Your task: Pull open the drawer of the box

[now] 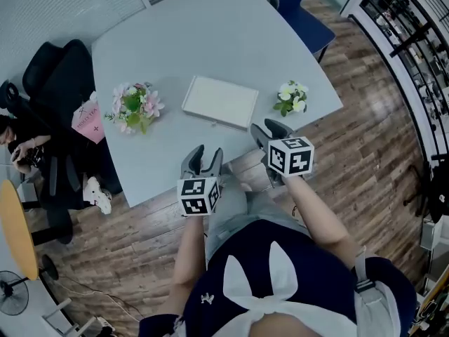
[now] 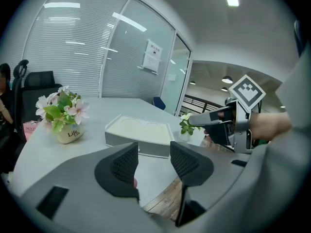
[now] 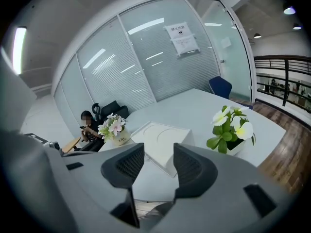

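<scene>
A flat white box (image 1: 219, 102) lies in the middle of the grey table (image 1: 175, 41); its top shows two shallow round dents. In the left gripper view the box (image 2: 138, 132) turns its grey front face toward me, just beyond the jaws. My left gripper (image 1: 202, 161) hovers at the table's near edge, short of the box, open with nothing between its fingers (image 2: 154, 152). My right gripper (image 1: 265, 130) hangs near the box's right front corner, also open and empty (image 3: 159, 154). The box (image 3: 163, 140) sits ahead of it, slightly left.
A pot of pink flowers (image 1: 135, 107) stands left of the box and a small pot of white flowers (image 1: 291, 98) right of it. Black office chairs (image 1: 52, 69) and a seated person (image 1: 17, 146) are at the left. A blue chair (image 1: 298, 9) is at the far side.
</scene>
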Available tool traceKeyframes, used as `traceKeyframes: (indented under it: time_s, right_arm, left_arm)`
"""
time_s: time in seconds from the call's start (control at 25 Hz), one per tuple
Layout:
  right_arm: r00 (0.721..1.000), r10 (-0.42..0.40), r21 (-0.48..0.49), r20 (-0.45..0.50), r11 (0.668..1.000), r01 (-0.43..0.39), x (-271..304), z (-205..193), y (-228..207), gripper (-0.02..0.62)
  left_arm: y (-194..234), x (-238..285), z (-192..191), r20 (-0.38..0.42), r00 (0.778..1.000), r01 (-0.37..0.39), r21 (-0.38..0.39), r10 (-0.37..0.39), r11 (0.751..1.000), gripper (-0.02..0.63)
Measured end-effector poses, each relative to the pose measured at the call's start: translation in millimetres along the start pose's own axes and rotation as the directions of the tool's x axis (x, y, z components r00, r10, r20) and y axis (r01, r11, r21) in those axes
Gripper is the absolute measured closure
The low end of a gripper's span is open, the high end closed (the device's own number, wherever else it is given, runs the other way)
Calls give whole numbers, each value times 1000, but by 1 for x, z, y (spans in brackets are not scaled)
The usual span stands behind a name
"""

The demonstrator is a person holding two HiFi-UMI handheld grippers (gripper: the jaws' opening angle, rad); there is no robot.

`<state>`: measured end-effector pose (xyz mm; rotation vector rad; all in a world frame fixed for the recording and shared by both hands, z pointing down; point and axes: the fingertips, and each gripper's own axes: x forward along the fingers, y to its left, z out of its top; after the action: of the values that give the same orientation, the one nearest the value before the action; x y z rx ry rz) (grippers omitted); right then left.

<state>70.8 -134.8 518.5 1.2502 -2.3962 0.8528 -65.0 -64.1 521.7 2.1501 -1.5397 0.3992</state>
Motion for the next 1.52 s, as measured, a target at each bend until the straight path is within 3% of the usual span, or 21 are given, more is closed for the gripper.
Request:
traceKeyframes:
  time_s: [0.8,1.2,1.52]
  right_arm:
    - [981,-54,129,-185,989,78,81,-9,-53,439]
    - [973,-36,188,-229,979,81,97,-19,-61,445]
    - [973,-18,221,-231,973,70,98,-22,-61,449]
  left_arm:
    - [38,87,-31,-184,983,14,15,-11,1000,403]
    - [48,118,-48,-253,967,32,6,-29,999,405]
    - [48,135,-57,-305,952,51,43,-36,998,414]
